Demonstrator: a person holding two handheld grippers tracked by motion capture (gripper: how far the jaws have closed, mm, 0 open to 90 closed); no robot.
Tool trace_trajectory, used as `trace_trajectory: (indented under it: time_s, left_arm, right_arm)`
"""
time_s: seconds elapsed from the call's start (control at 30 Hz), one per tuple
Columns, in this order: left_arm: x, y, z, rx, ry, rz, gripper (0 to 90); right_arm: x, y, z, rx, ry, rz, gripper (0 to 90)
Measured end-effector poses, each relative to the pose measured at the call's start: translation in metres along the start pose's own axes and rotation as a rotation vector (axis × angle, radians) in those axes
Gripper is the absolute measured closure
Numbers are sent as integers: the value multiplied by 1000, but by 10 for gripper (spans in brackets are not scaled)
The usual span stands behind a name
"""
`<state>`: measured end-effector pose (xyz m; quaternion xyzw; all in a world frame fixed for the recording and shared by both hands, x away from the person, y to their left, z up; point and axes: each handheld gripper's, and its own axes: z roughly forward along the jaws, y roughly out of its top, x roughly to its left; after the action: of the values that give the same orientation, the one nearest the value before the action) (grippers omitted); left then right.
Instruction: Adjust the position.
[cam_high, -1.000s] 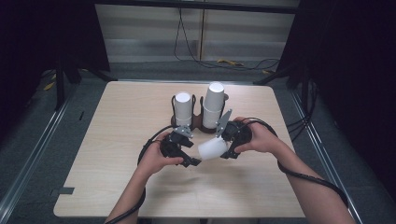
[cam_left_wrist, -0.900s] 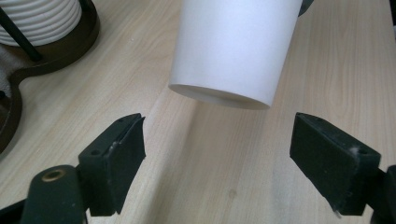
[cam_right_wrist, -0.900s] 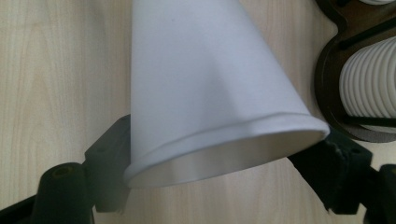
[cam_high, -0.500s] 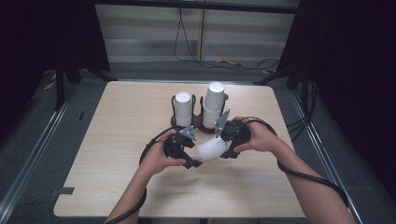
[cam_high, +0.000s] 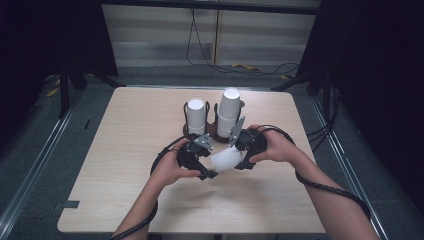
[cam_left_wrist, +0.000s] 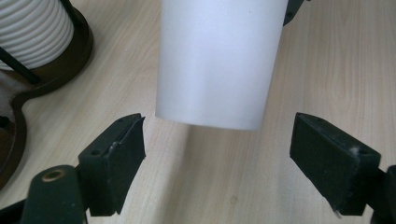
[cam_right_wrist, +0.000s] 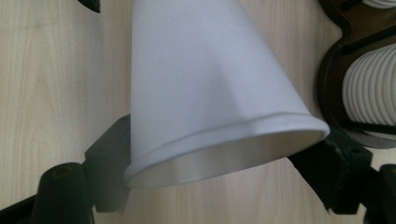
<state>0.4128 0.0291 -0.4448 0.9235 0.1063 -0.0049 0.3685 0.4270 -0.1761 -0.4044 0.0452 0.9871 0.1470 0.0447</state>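
Both grippers met around the middle of the high view, a bit below centre, over the light wooden desk (cam_high: 125, 165). The right gripper (cam_high: 239, 156) had a single white paper cup (cam_high: 226, 159) clamped near its rim, jaws squeezed in on both sides of the wide end. In the right gripper view the cup (cam_right_wrist: 210, 93) ran up from the jaws toward the top of the frame, open mouth facing the camera, rim slightly squashed into an oval. It lay roughly sideways, held off the desk as far as I could tell, with its closed bottom pointing toward the other hand.

The left gripper (cam_high: 206, 167) had its jaws spread wide and wasn't holding anything. In the left gripper view the cup's bottom end (cam_left_wrist: 217, 60) hung in the upper middle of the frame, just beyond the jaw tips and lined up with the gap between them, not touching either one.

Right behind the hands, just above centre of the high view, sat a dark two-slot cup holder (cam_high: 215, 132) with two upside-down stacks of white cups: a shorter stack (cam_high: 196, 115) on the left and a taller stack (cam_high: 228, 111) on the right. The ribbed edges of a stack also peeked in at the upper left of the left gripper view and along the right edge of the right gripper view.
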Motion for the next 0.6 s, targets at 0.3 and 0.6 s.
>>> trace_trajectory:
  time_s: [0.3, 0.6]
  left_arm:
    - [-3, 6, 7, 22, 4, 34, 187]
    - [-5, 10, 12, 28, 3, 54, 198]
  right_arm:
    - [0, 0, -1, 1, 3, -1, 199]
    - [1, -1, 1, -3, 11, 10, 199]
